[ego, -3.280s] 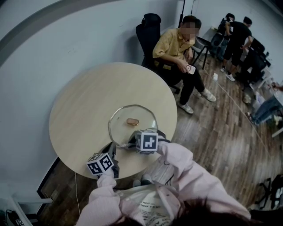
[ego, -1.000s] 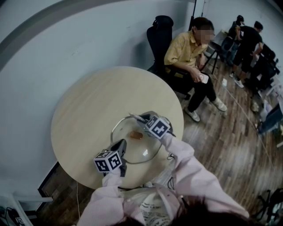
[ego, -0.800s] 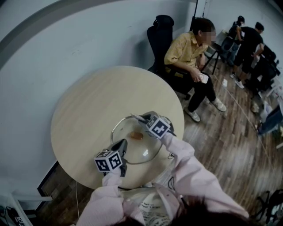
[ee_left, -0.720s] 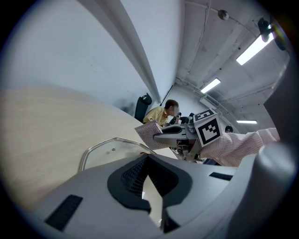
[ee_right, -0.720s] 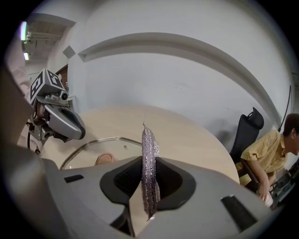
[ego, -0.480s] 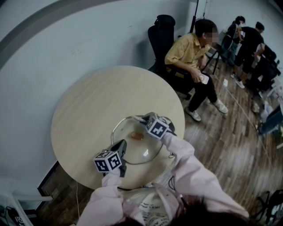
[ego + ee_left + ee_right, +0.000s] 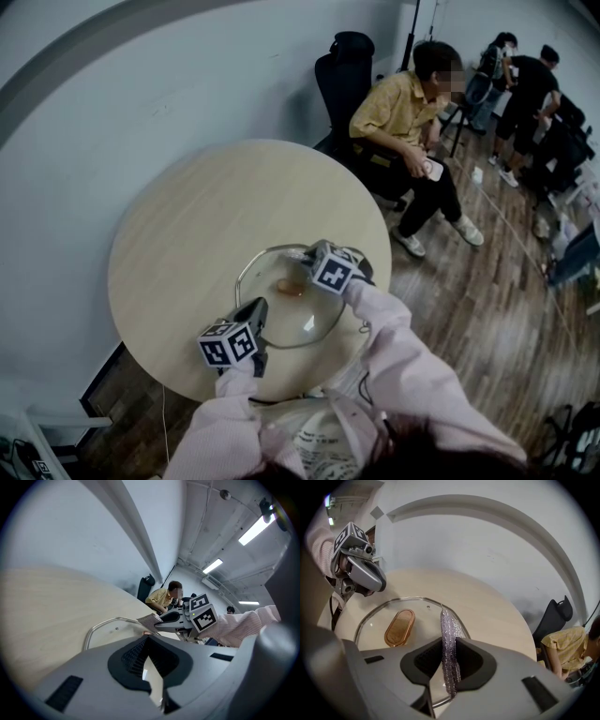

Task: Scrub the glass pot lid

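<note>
— Where does the round, metal-rimmed glass pot lid (image 7: 305, 323) lie?

— Flat on the pale round table (image 7: 187, 216). The left gripper (image 7: 152, 667) clamps its near rim. The right gripper (image 7: 449, 667) pinches a silvery scrubbing cloth (image 7: 449, 639) over the glass, with the oval copper handle (image 7: 399, 627) lengthwise just left of its jaws.

No words or numbers are legible; cubes on the left gripper (image 7: 257, 309) and right gripper (image 7: 298, 254) show only square markers.
</note>
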